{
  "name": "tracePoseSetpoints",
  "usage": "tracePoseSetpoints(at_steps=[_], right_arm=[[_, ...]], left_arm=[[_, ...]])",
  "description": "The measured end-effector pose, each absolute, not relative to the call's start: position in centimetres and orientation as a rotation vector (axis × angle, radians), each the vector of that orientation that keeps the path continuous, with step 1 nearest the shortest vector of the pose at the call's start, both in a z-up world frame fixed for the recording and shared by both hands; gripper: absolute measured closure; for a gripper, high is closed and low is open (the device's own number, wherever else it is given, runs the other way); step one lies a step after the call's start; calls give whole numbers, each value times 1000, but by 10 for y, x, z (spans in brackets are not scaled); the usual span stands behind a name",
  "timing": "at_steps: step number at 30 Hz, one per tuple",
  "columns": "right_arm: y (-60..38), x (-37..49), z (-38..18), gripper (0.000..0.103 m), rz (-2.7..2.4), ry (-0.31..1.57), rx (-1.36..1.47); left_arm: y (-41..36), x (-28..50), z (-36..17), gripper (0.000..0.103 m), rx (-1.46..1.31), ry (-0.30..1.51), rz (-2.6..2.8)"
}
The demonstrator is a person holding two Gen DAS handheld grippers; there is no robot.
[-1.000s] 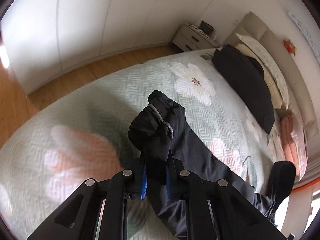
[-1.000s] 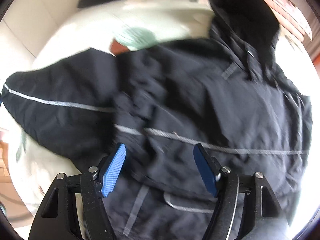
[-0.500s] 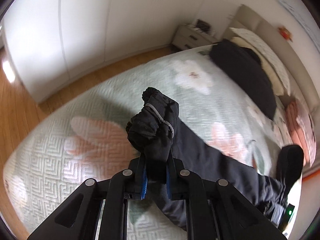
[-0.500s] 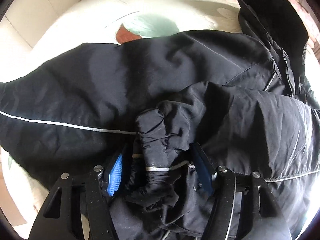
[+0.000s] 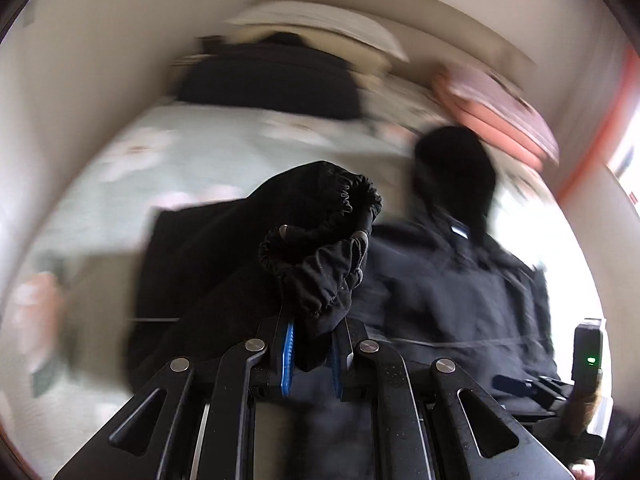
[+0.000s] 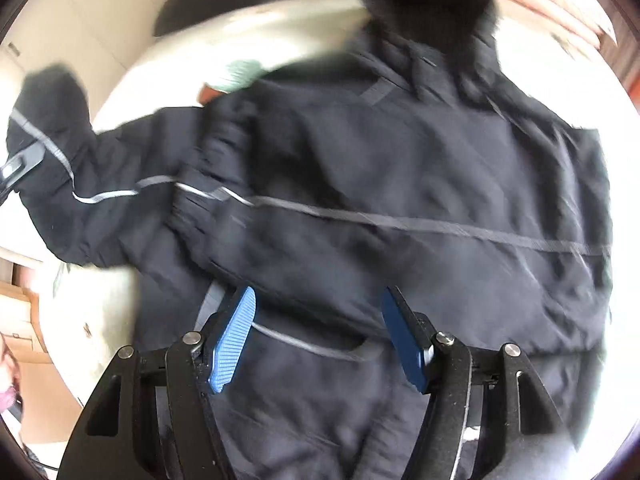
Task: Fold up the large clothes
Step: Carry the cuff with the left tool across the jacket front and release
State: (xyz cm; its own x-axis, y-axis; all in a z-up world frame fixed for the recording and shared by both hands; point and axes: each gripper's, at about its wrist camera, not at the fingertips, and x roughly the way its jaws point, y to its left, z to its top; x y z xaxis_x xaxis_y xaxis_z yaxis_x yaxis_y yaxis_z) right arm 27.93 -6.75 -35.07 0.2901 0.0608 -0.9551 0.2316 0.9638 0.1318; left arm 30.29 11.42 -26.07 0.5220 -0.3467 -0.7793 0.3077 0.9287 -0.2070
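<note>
Your left gripper (image 5: pixel 310 354) pinches cuff of sleeve (image 5: pixel 320 240), carrying it over jacket (image 6: pixel 400 200), which lies spread on bed (image 5: pixel 120 168), hood toward head edge. Right gripper (image 6: pixel 320 336) spread, empty, above jacket body. Step: folding sleeve inward. Next: lay cuff flat across jacket middle, then release.

Open bedspread (image 5: pixel 120 184) left of the black jacket (image 6: pixel 400 168); blocked toward the headboard by 1 dark garment (image 5: pixel 272 80), pillows (image 5: pixel 320 24) and folded pink bedding (image 5: pixel 500 108), all blurred
</note>
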Motion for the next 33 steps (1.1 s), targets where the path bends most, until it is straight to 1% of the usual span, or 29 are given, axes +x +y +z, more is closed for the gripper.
tracePoseSetpoints(at_steps=[6, 8, 10, 15, 18, 19, 20, 22, 23, 28, 33], right_arm=[[-146, 226, -349, 34, -225, 1292, 359], [-167, 208, -348, 34, -256, 1287, 388], [-187, 194, -352, 34, -286, 1292, 405], [-226, 164, -363, 34, -311, 1314, 460], [-236, 158, -363, 34, -289, 1312, 460], [-237, 157, -362, 34, -277, 1312, 453], [-237, 158, -360, 34, -262, 1310, 442], [-236, 159, -352, 34, -239, 1302, 410], [-236, 160, -347, 34, -234, 1295, 391], [-234, 171, -333, 34, -216, 1258, 389], [-223, 210, -334, 34, -89, 1236, 490]], left_arm=[[-21, 260, -270, 89, 53, 985, -636], [-53, 249, -276, 89, 68, 994, -677], [-87, 242, -293, 89, 101, 1006, -684], [-128, 235, -353, 86, 162, 1122, -673], [-131, 230, -369, 82, 203, 1151, -671], [-131, 228, -367, 74, 205, 1158, -687], [-130, 229, -366, 55, 182, 1177, -721], [-126, 228, -360, 36, 102, 1216, -791], [-124, 227, -355, 33, 58, 1225, -806], [-101, 223, -329, 32, 21, 1199, -773], [-44, 240, -317, 32, -17, 1190, -629]])
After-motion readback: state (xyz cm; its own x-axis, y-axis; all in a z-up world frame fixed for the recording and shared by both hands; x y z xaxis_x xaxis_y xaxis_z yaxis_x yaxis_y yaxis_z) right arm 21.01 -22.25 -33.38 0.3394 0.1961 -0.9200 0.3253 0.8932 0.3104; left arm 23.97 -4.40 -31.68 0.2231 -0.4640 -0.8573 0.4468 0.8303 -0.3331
